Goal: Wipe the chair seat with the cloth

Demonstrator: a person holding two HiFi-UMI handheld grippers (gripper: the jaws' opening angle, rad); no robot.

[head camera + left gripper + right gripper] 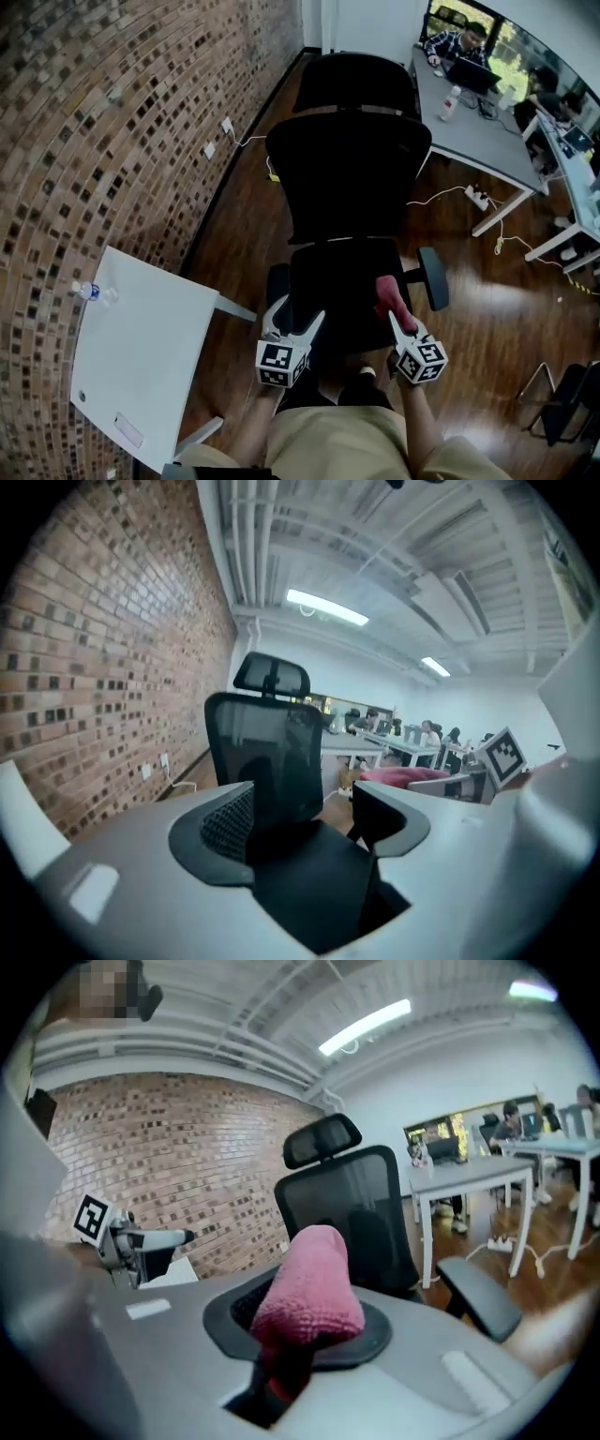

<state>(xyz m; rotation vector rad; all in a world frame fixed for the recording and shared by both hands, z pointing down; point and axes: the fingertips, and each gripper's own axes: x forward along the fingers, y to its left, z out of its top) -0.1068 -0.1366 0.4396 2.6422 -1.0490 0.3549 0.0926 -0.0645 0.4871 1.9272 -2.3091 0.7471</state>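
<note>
The black office chair stands in front of me, its seat (342, 281) below the mesh backrest (349, 173). My left gripper (294, 319) hovers over the seat's front left corner, open with nothing between its jaws; in the left gripper view (309, 832) the seat (314, 869) shows in the gap. My right gripper (395, 315) is shut on a bunched pink cloth (388, 297) over the seat's front right part. The right gripper view shows the cloth (314, 1288) sticking up from the shut jaws (298, 1340). The cloth (401, 776) also appears in the left gripper view.
A white table (141, 361) with a water bottle (90, 292) stands at my left by the brick wall (103, 122). The chair's right armrest (433, 277) juts out. White desks (478, 131), a person, cables and a power strip (476, 197) fill the back right.
</note>
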